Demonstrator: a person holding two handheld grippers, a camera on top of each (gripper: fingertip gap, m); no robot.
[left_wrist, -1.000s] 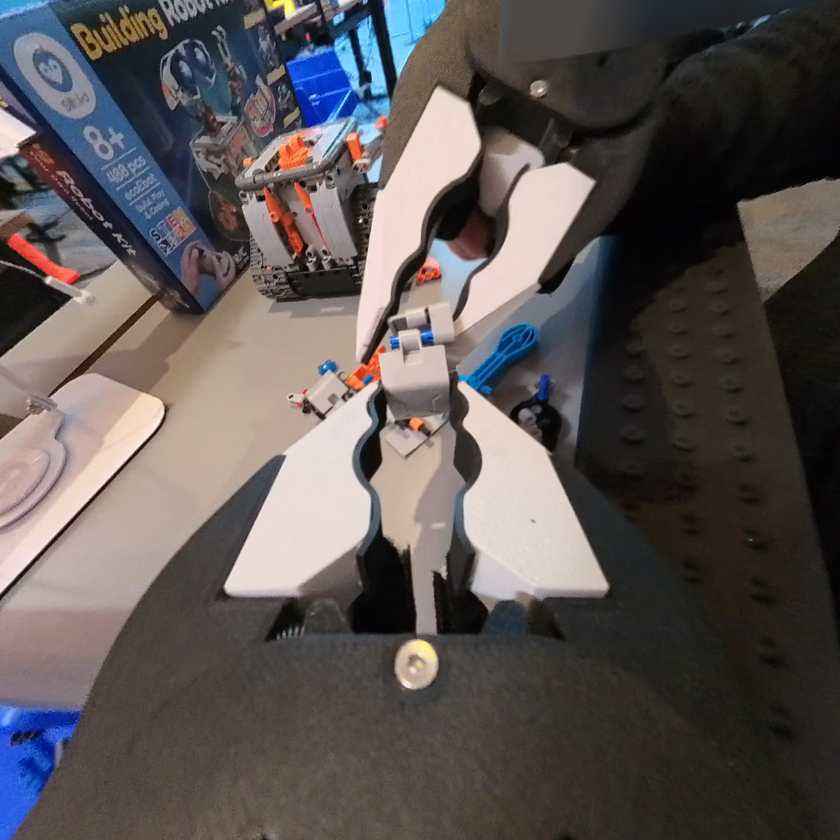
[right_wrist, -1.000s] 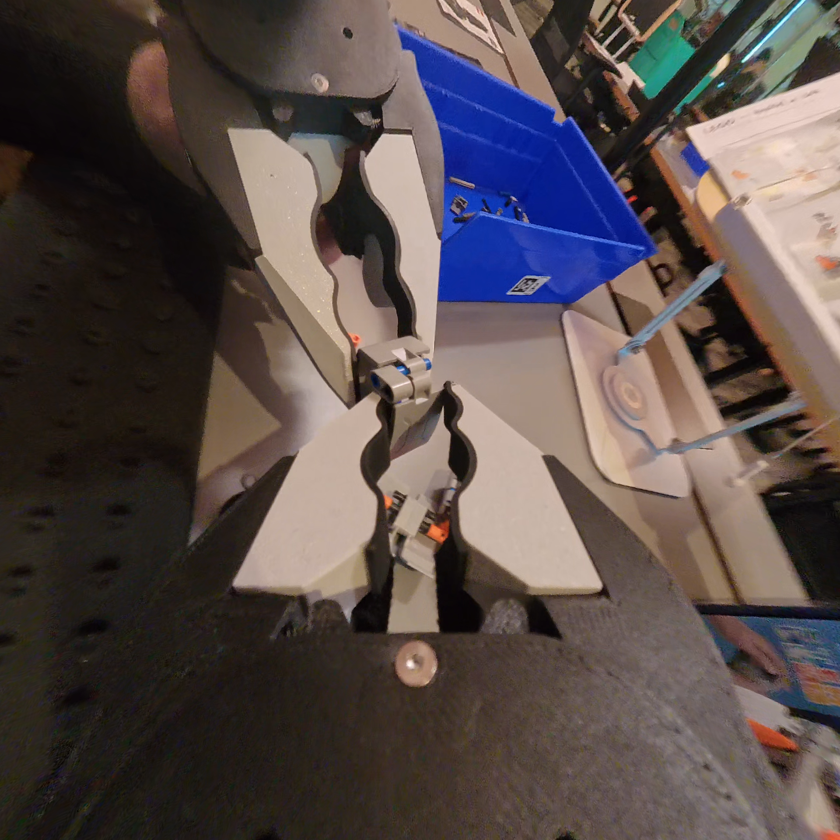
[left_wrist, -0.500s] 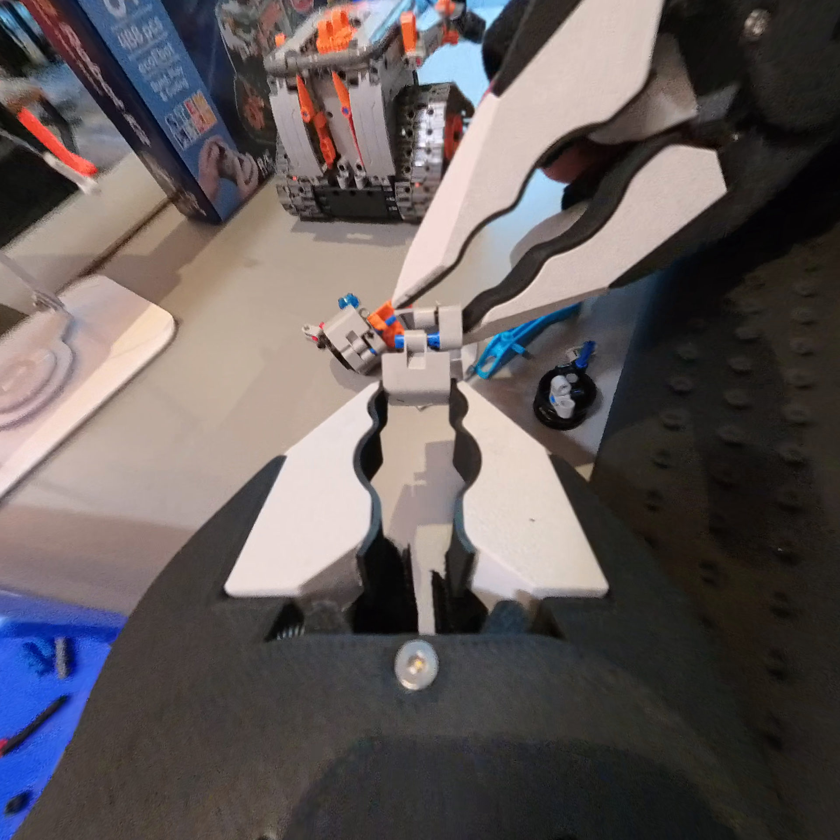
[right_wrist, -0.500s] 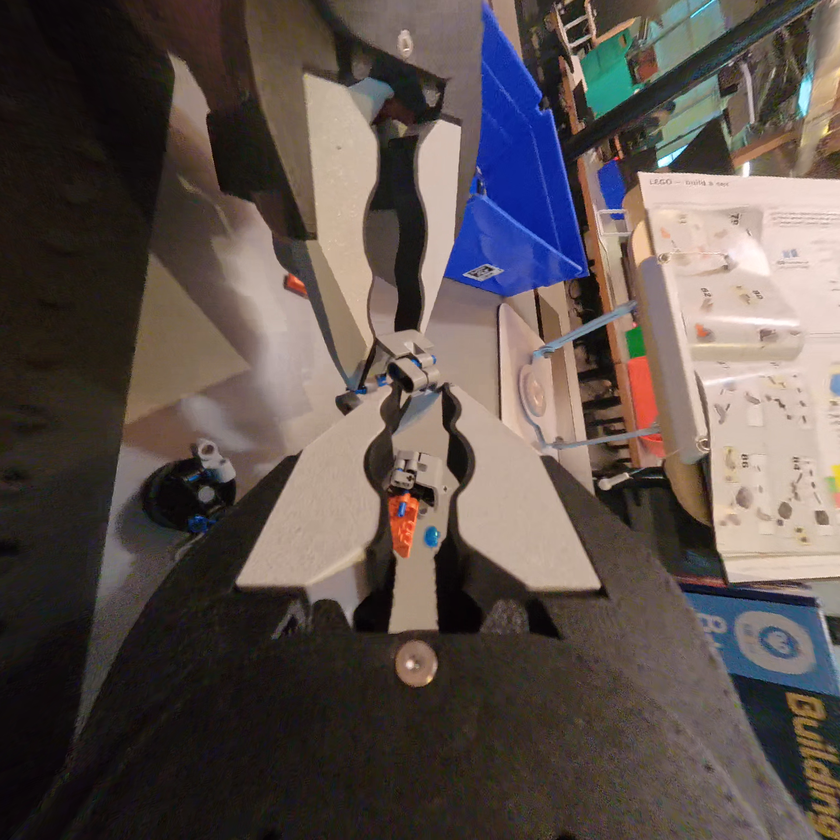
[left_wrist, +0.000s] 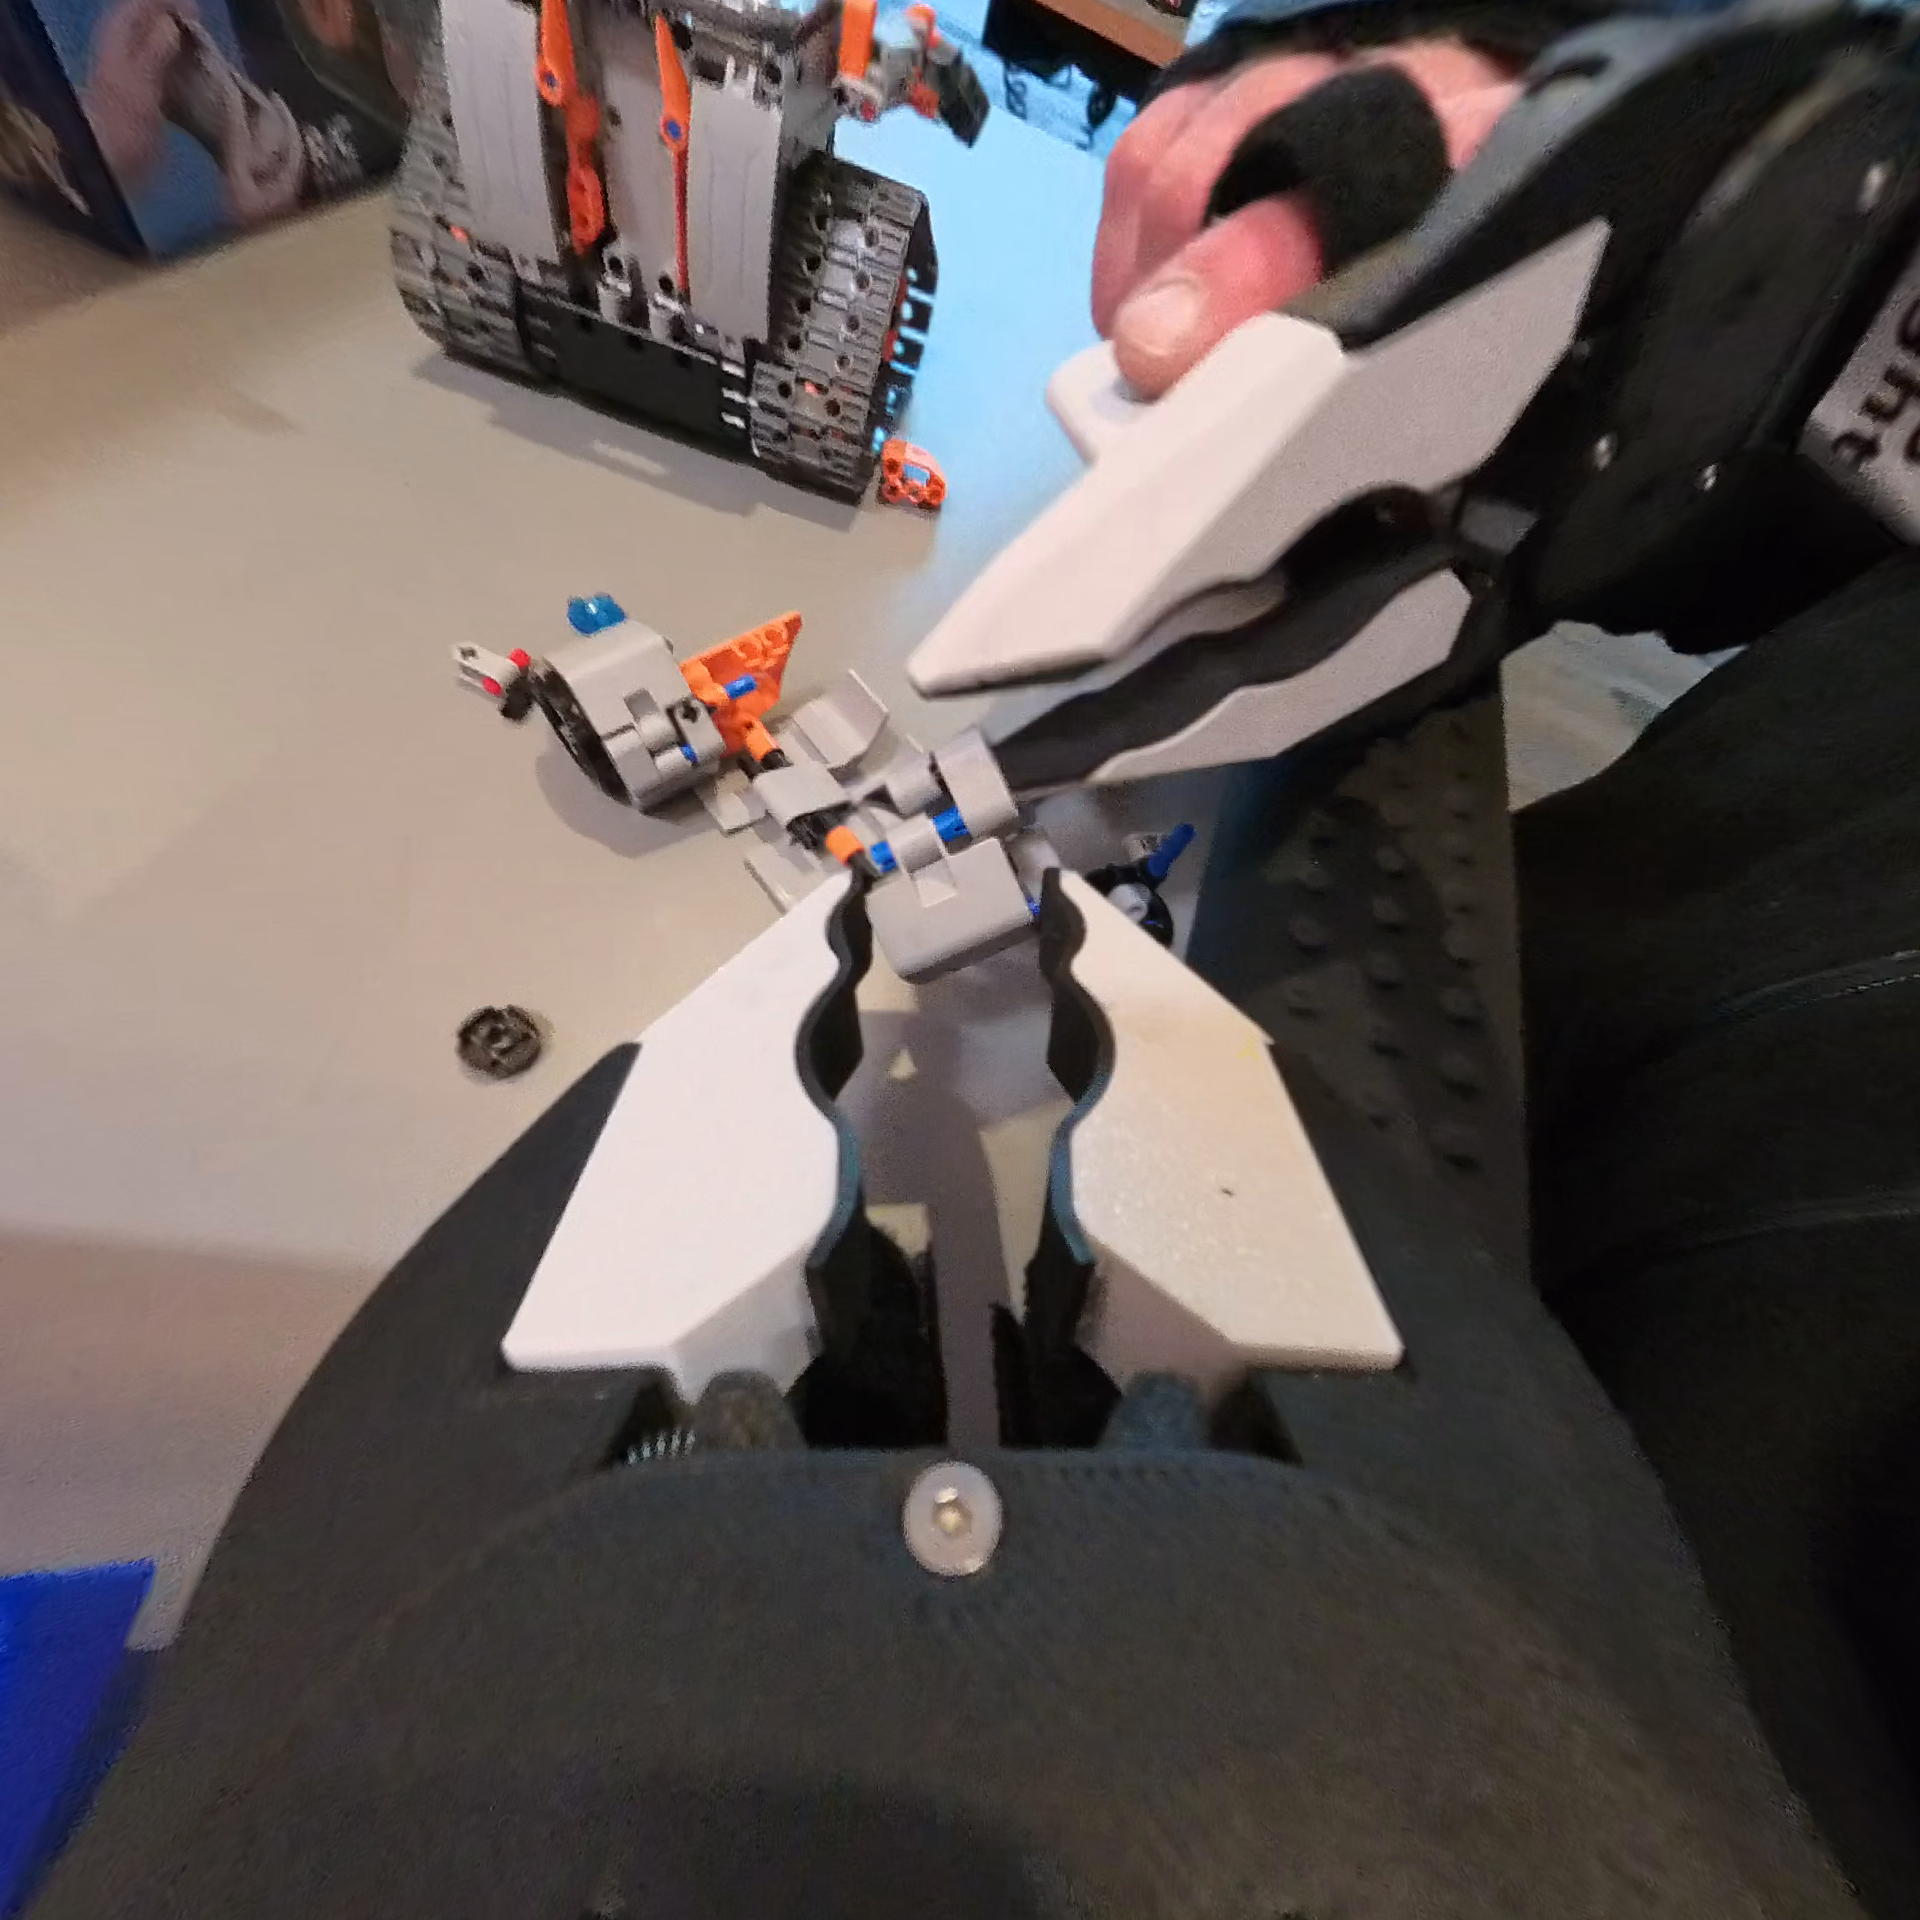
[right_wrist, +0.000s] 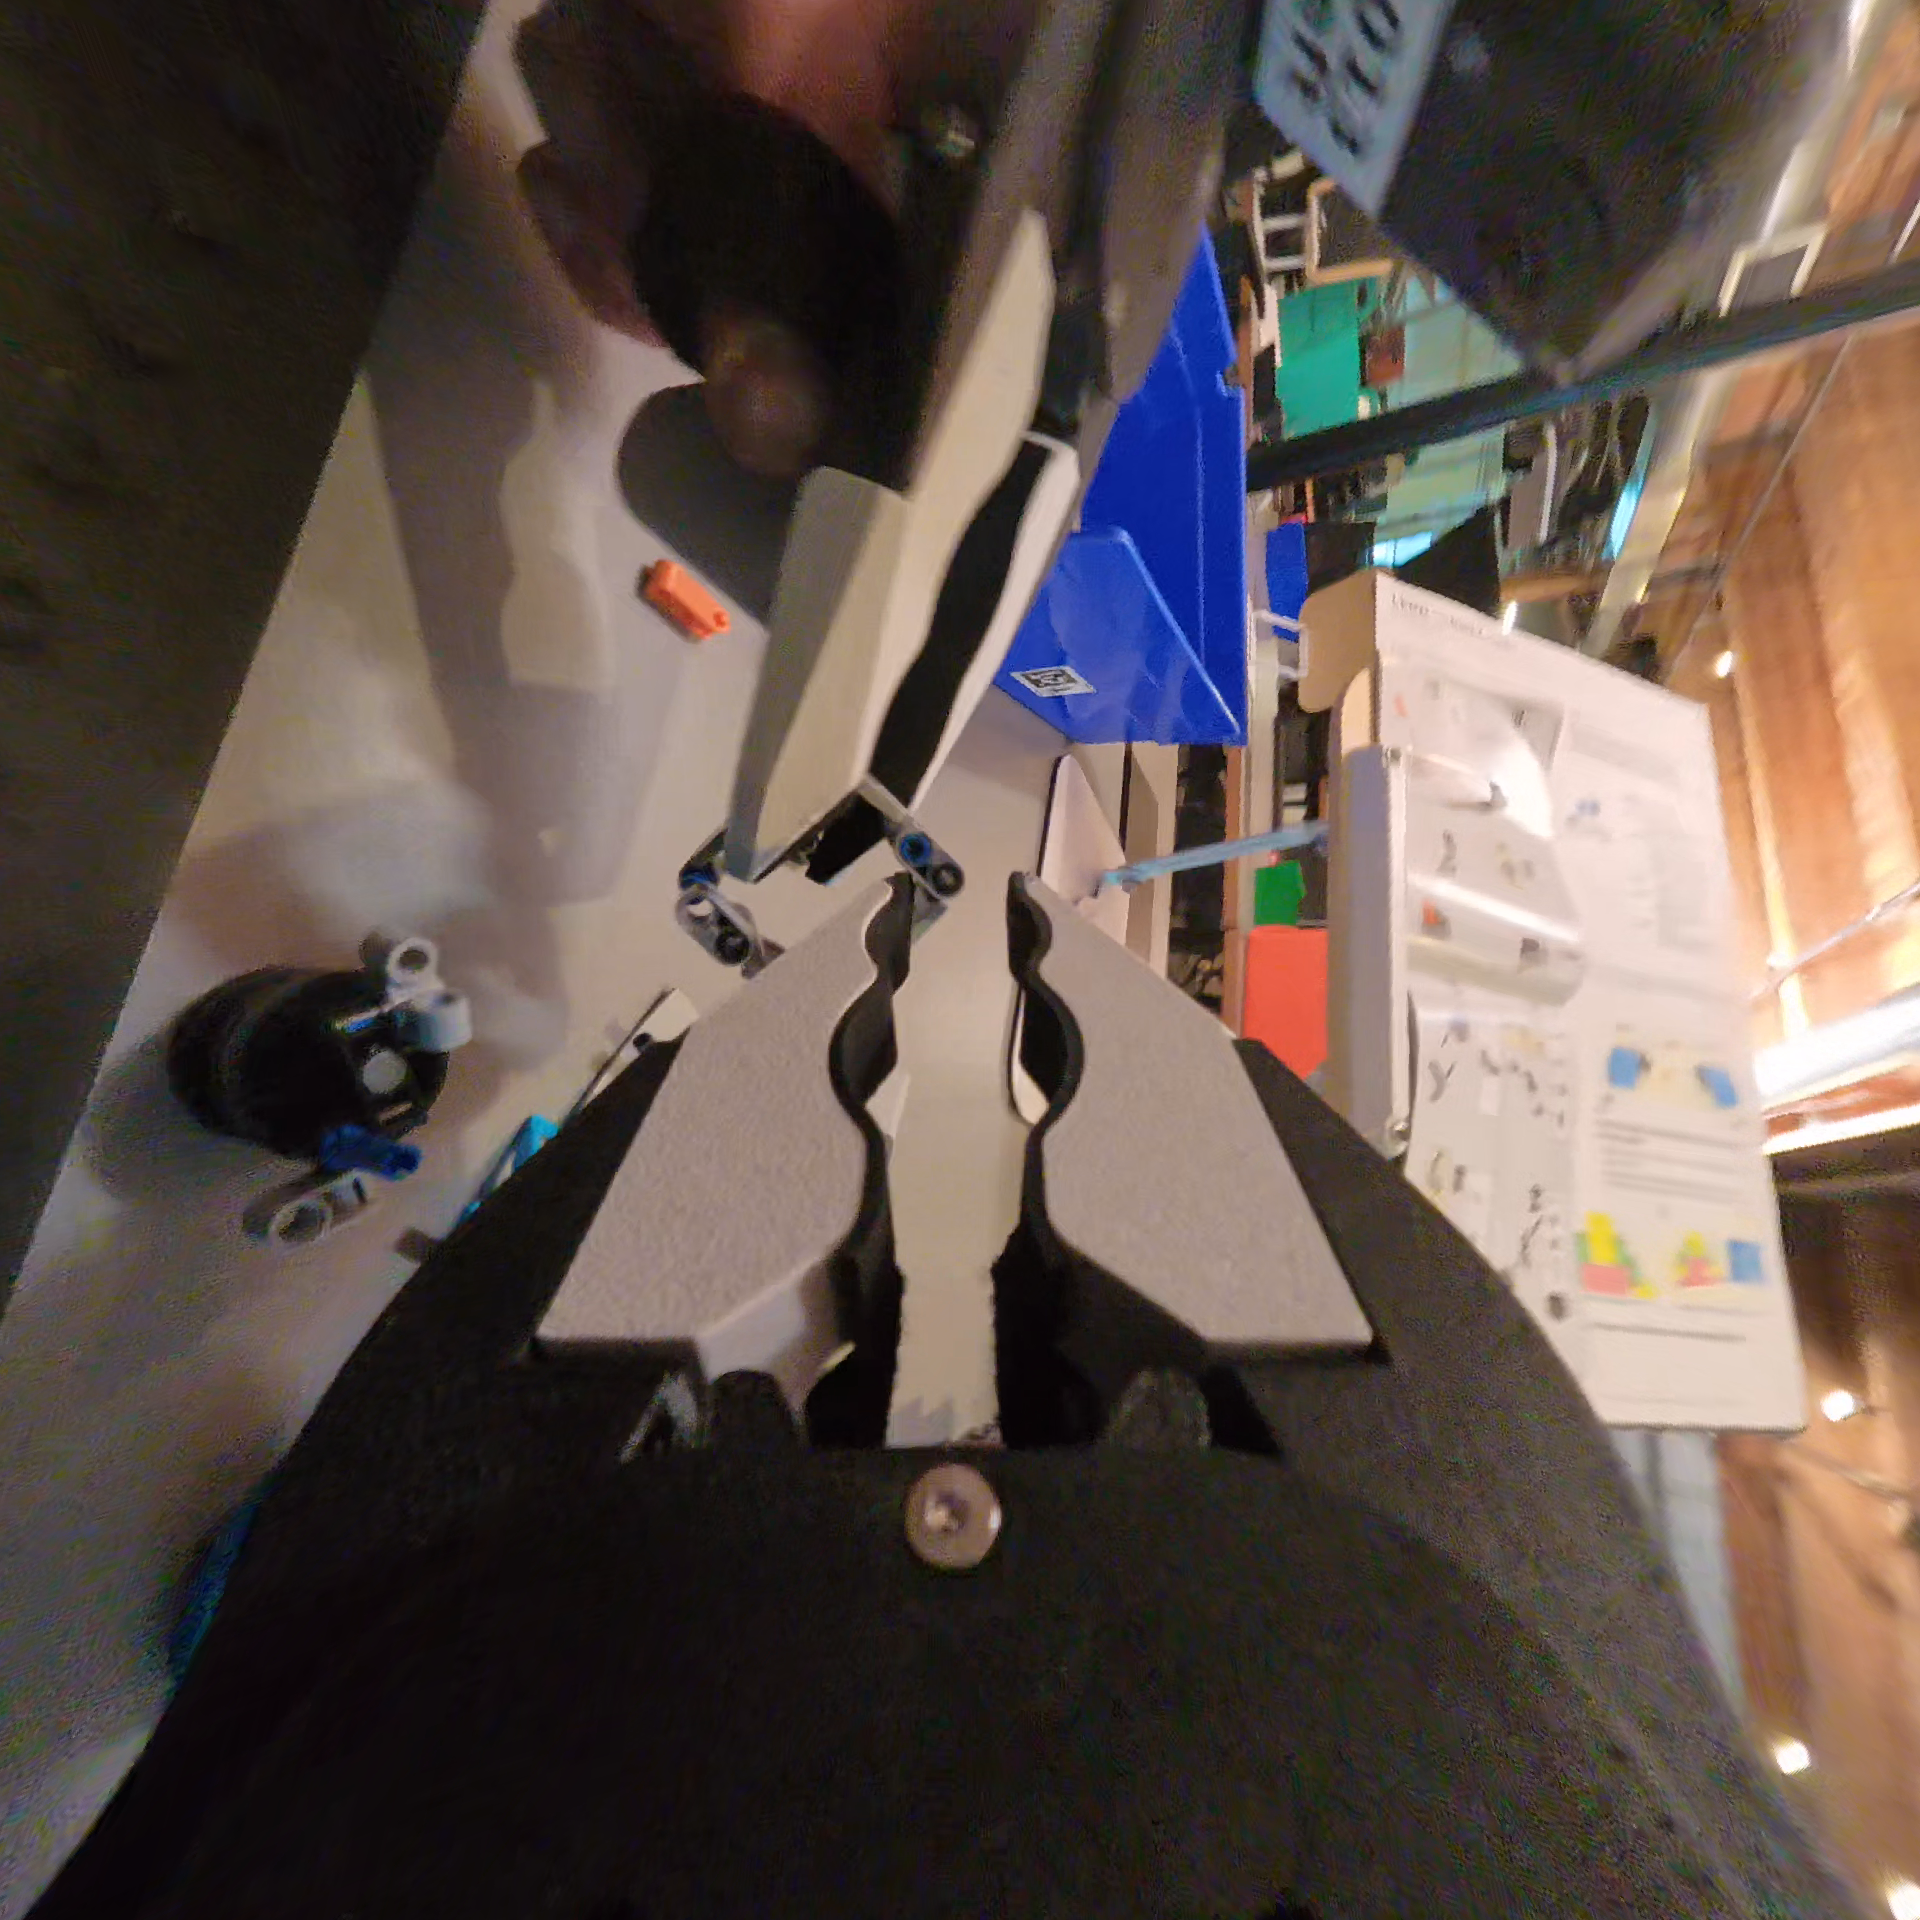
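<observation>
The left wrist view is bright and cool-toned, with soft shadows under the tracked model (left_wrist: 665, 239) and the brick parts (left_wrist: 665, 707) on the counter (left_wrist: 229, 623), while the box (left_wrist: 197, 104) at the top left, the hand (left_wrist: 1174, 229) at the top right and the blue patch at the lower left are blurred. The right wrist view is dimmer and warm-toned, the counter (right_wrist: 343, 727) washed pale by glare, small lamps glowing at the right edge, and the upper part smeared out of focus. Both pictures bend strongly toward their edges, and only the middle is sharp.
</observation>
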